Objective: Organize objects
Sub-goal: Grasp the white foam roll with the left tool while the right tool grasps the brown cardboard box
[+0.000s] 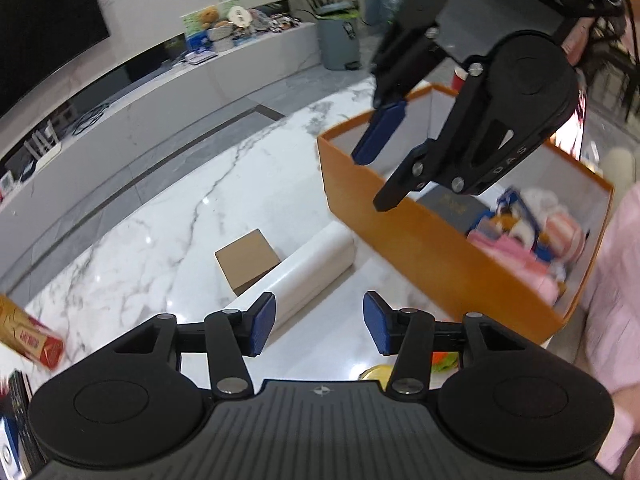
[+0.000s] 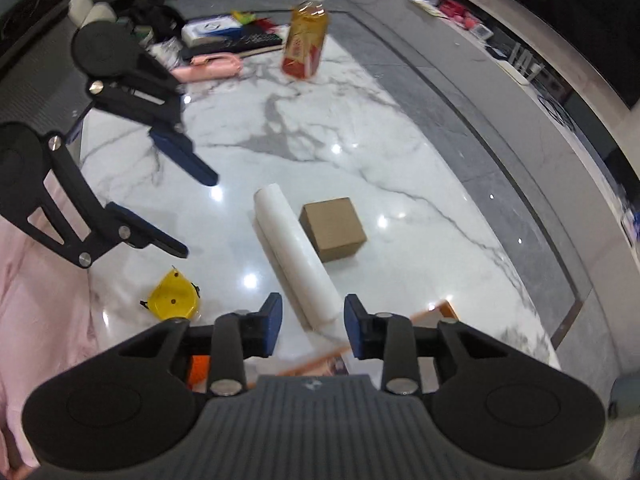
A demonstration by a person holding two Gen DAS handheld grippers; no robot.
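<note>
You've got a white roll (image 2: 294, 256) lying right against a small cardboard box (image 2: 333, 228) on the marble table (image 2: 360, 128), orange bin (image 1: 432, 248) just beside. Both your left gripper (image 1: 319, 326) and right gripper (image 2: 313, 326) hang apart, holding nothing.

On the bench (image 2: 360, 128), the roll (image 2: 294, 260) lies beside the cardboard box (image 2: 334, 228), the two just beside each other; in the right wrist view the box is right of the roll. The tape measure (image 2: 174, 292) lies left of the roll, well apart. The bottle (image 2: 306, 40) stands at the far end. The storage box (image 1: 420, 248) sits right of the roll in the left wrist view, with toys (image 1: 528, 236) and a book (image 1: 452, 208) in it.
</note>
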